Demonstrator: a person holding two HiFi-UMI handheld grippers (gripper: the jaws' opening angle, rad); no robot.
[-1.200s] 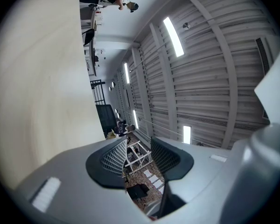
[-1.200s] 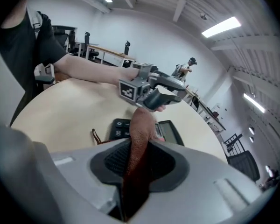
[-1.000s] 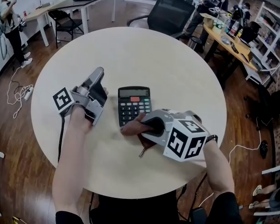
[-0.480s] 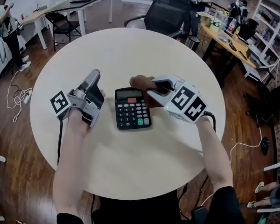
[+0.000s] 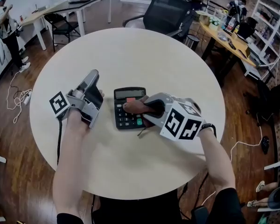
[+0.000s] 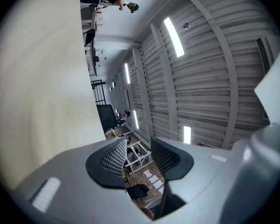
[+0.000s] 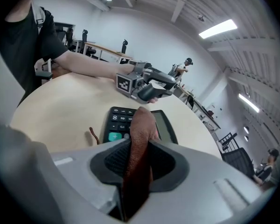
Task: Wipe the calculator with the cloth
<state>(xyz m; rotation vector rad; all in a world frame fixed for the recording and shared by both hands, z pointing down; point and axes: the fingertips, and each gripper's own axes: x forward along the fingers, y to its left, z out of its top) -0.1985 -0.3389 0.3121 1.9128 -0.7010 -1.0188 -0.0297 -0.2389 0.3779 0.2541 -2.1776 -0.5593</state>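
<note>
The right gripper point(image 5: 149, 108) and the brown cloth point(image 5: 133, 107) clamped in it cover the calculator's point(image 5: 126, 96) right-hand keys and lower right corner. Its display and key labels are too small to read. In the right gripper view, the cloth's back end disappears into the slot between the jaws, and its front end blocks the middle of the keypad. It is not clear whether the thin brown strand point(image 7: 92, 135) beside the calculator belongs to the cloth. Both forearms point(image 5: 70, 171) run off the bottom of the head view and hide parts of the table's point(image 5: 130, 50) near rim. The left gripper's point(image 6: 139, 155) body is cut off at the bottom of its own view.
</note>
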